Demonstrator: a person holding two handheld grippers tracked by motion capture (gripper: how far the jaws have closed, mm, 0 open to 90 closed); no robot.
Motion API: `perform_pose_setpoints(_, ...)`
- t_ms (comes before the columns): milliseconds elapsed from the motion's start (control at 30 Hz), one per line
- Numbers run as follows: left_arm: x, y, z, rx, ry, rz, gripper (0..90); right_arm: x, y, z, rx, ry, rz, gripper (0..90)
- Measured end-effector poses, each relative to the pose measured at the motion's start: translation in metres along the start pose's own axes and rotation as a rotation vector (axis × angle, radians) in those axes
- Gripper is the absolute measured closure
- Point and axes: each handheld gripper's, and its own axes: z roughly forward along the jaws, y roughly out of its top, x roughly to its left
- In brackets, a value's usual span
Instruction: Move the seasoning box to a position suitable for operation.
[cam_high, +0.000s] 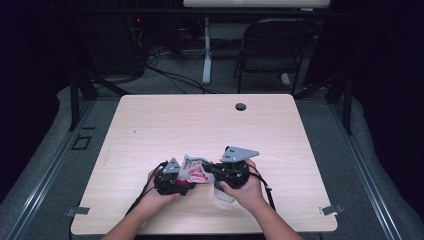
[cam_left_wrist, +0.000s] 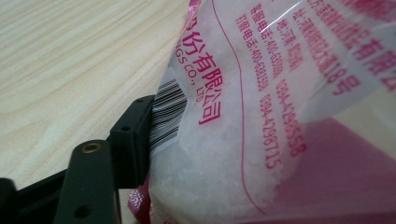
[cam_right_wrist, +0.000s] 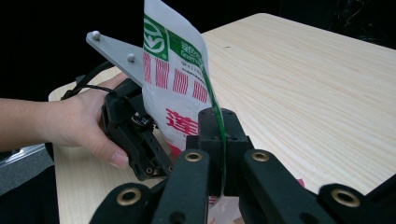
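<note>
The right claw (cam_right_wrist: 223, 154) is pressed tight together, pinching the green edge of the plastic bag (cam_right_wrist: 175, 88). The bag stands up between the two claws, above the table (cam_high: 165, 120). The left claw (cam_high: 186, 183) sits right beside it on the other side, spread apart, with the bag's white, grainy bottom (cam_left_wrist: 224, 158) against one finger (cam_left_wrist: 133, 135).
</note>
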Motion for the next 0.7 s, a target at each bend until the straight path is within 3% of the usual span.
perform_pose_setpoints(167, -0.0002, 0.0001, -0.0008, 0.002, 0.019, 0.016, 42.8, 0.0003, 0.0007, 0.0004, 0.004, -0.001, -0.006, 90.0)
perform_pose_setpoints(433, -0.0031, 0.0024, -0.0041, 0.006, 0.038, 0.001, 52.3, 0.0007, 0.0020, -0.0003, 0.006, 0.007, -0.002, 90.0)
perform_pose_setpoints(700, -0.0069, 0.0058, -0.0064, 0.025, 0.067, 0.032, 56.1, 0.0010, 0.0024, -0.0021, 0.012, 0.004, -0.004, 90.0)
